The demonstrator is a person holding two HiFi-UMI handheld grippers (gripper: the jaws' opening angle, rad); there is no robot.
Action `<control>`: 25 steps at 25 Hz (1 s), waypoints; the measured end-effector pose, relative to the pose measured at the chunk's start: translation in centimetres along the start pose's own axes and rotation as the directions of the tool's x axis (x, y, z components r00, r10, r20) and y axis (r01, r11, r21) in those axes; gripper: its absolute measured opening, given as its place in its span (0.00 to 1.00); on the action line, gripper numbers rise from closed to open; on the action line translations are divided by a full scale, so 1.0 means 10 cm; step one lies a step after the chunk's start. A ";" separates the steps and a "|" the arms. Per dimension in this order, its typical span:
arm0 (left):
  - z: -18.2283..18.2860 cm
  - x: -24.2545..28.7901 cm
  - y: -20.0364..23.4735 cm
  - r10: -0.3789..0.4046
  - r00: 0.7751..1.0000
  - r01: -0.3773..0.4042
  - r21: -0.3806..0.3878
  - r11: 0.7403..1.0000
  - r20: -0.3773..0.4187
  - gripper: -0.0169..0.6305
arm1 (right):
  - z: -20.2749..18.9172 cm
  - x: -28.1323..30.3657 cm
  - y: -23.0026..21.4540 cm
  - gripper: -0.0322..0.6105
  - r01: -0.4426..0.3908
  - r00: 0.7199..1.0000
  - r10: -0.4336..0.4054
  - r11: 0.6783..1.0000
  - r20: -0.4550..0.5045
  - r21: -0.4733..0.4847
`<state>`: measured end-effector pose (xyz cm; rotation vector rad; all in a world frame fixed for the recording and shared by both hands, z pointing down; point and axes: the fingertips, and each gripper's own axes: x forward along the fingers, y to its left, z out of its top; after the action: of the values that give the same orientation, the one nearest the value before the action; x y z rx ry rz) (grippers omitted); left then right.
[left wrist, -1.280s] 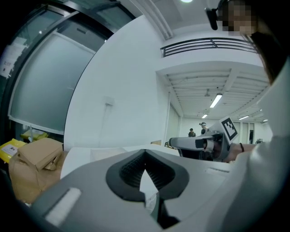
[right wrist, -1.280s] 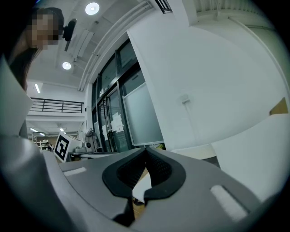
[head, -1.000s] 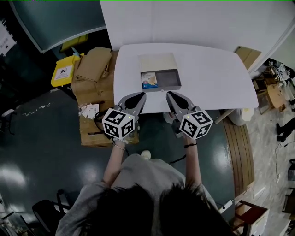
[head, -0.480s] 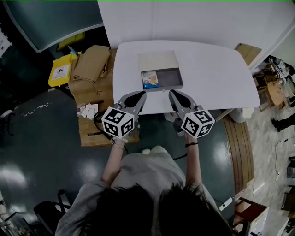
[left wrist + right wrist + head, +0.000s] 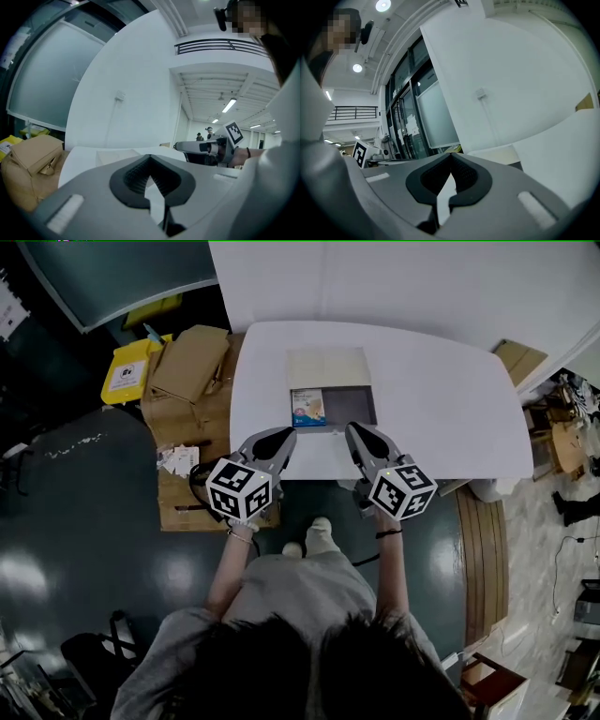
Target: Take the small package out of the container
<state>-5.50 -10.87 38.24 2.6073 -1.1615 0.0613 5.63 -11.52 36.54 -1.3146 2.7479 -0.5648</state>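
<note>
White table (image 5: 441,399), seen from above. Open grey container (image 5: 352,409) sits at the middle of it, with a flat beige panel (image 5: 328,367), a lid or flap by the look of it, touching its far side.

Small package (image 5: 307,407), blue and white, lies flat inside the container at its left end. The rest of the container floor is bare. Nothing touches the package.

Left gripper (image 5: 281,435): jaws together at the tips with nothing between them, as its own view shows plainly. It hovers over the near edge of the table, just short of the container's near left corner, and points toward the package.

Right gripper (image 5: 354,429): jaws likewise closed, empty. It hangs near the container's near rim, right of centre. Whether it touches the rim cannot be told from above; it looks just clear.

Both grippers are level with each other, one on each side of the container's front, and neither reaches inside it.

Off the table to the left are stacked cardboard boxes (image 5: 187,371) and a yellow box (image 5: 127,381) on the dark floor. They have no part in the job.

Progress, as a judgement: the task is at its start. The package is not gripped, not lifted and not out. Everything is left to do: open a pair of jaws, reach into the left end, close on the package, lift it over the rim and set it down outside. The left gripper looks better placed for the pick. The right one could steady the container.
</note>
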 end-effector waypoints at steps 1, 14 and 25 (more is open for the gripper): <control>0.01 0.03 0.02 0.007 1.000 -0.007 -0.003 1.000 0.000 0.01 | 0.01 0.04 -0.03 0.07 -0.007 1.000 0.007 1.000 -0.006 0.002; 0.06 0.55 0.33 0.103 0.995 -0.103 -0.045 0.994 0.006 0.01 | 0.03 0.53 -0.42 0.07 -0.156 0.980 0.158 0.987 -0.123 0.023; -0.01 0.86 0.55 0.172 0.985 -0.172 -0.064 0.983 -0.009 0.01 | 0.00 0.84 -0.78 0.07 -0.205 0.962 0.208 0.978 -0.176 0.035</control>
<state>-3.68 -20.55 41.03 2.4454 -1.3616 0.0634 6.09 -22.37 40.21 -1.0005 2.9671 -0.7187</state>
